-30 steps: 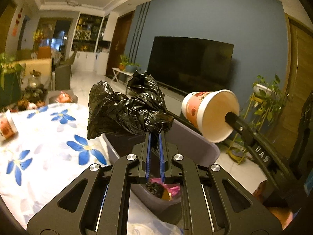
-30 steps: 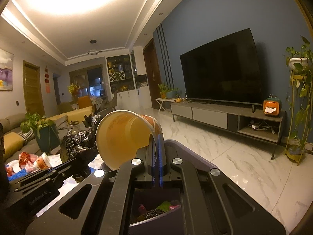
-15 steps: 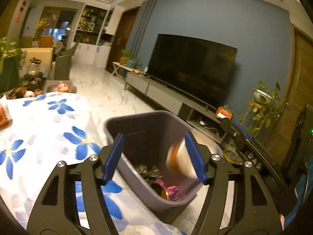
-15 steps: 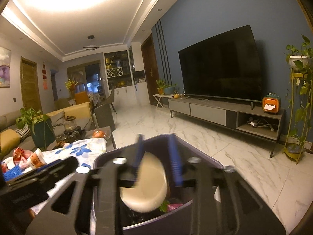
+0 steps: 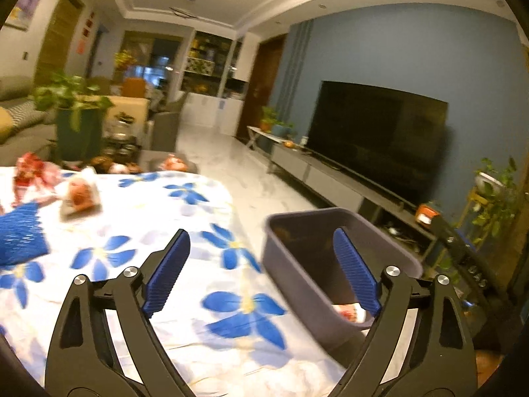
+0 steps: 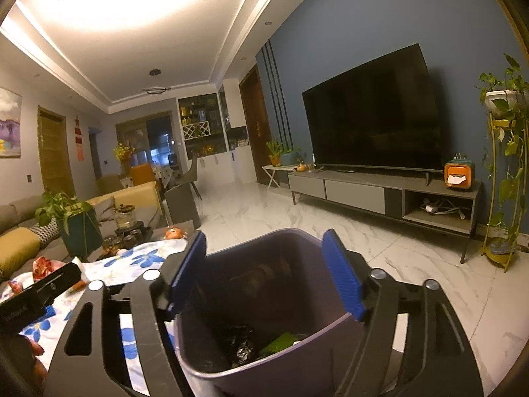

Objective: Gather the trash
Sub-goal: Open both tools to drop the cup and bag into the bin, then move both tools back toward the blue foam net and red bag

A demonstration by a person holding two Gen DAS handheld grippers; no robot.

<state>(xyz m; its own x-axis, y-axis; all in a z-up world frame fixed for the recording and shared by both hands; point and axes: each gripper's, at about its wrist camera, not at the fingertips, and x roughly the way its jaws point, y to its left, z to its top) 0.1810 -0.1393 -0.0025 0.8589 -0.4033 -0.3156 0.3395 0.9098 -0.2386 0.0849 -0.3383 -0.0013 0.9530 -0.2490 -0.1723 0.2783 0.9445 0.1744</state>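
A grey trash bin point(image 5: 297, 231) point(image 6: 264, 377) stands on the floor beside the table. Inside it lie a crumpled black bag point(image 6: 239, 344), a green scrap point(image 6: 281, 340) and a paper cup point(image 5: 347, 314). My left gripper point(image 5: 261, 269) is open and empty above the table's edge, left of the bin. My right gripper point(image 6: 264, 278) is open and empty directly over the bin's mouth. On the flowered tablecloth point(image 5: 132, 264) remain a paper cup point(image 5: 79, 195), red wrappers point(image 5: 31, 172) and a blue item point(image 5: 20, 235).
A TV point(image 6: 373, 125) on a low console point(image 6: 380, 195) lines the blue wall. A plant stand point(image 6: 502, 182) is at the right. A potted plant point(image 5: 77, 122), sofa point(image 6: 20, 231) and chairs lie beyond the table. White marble floor point(image 6: 330, 231) surrounds the bin.
Both grippers opened: the black bag and the paper cup dropped into the bin. The left gripper then swung left toward the table; the right stays over the bin.
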